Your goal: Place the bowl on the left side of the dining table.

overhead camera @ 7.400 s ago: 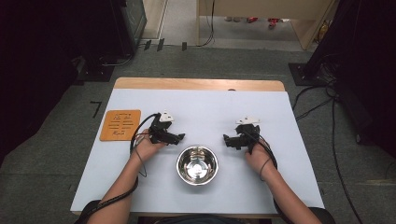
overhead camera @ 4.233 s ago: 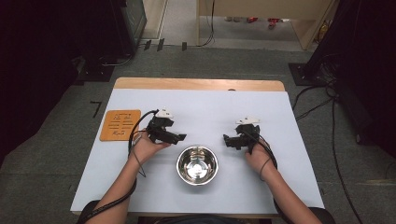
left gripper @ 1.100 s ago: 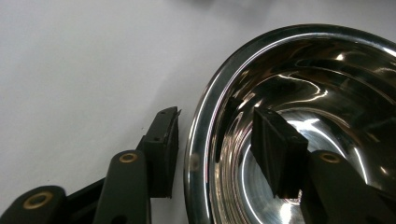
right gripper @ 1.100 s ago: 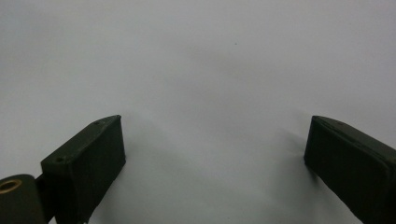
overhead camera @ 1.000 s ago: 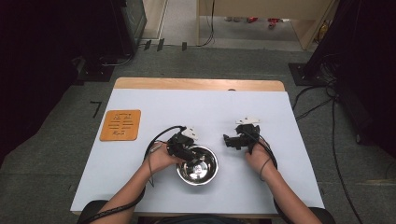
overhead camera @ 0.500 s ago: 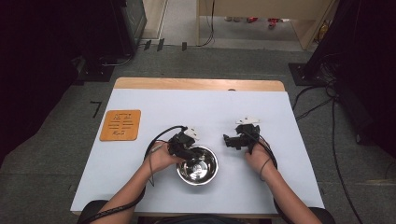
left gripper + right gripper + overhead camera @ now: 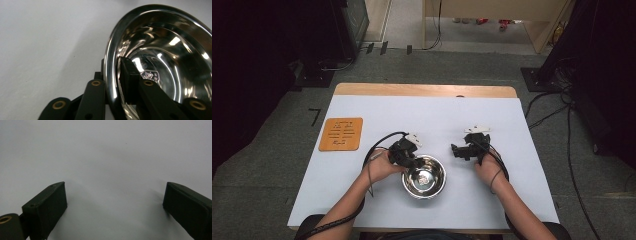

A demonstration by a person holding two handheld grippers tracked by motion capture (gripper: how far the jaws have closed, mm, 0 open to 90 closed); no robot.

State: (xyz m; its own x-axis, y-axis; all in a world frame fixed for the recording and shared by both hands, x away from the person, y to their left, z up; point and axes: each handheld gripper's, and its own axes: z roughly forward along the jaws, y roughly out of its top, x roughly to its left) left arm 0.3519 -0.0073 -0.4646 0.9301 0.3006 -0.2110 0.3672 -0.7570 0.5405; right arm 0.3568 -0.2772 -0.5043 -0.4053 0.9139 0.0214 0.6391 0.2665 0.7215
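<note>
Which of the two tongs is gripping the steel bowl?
The left tongs, clamped over the steel bowl rim; the right tongs sit open, apart from it.

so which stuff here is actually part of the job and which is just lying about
In the job:
- steel bowl, near the table's front edge
- left gripper, jaws just closed on the bowl's rim, one pad inside, one outside

Lying about:
- orange square board, at the table's left, untouched
- right gripper, open over bare white table, holding nothing
</note>
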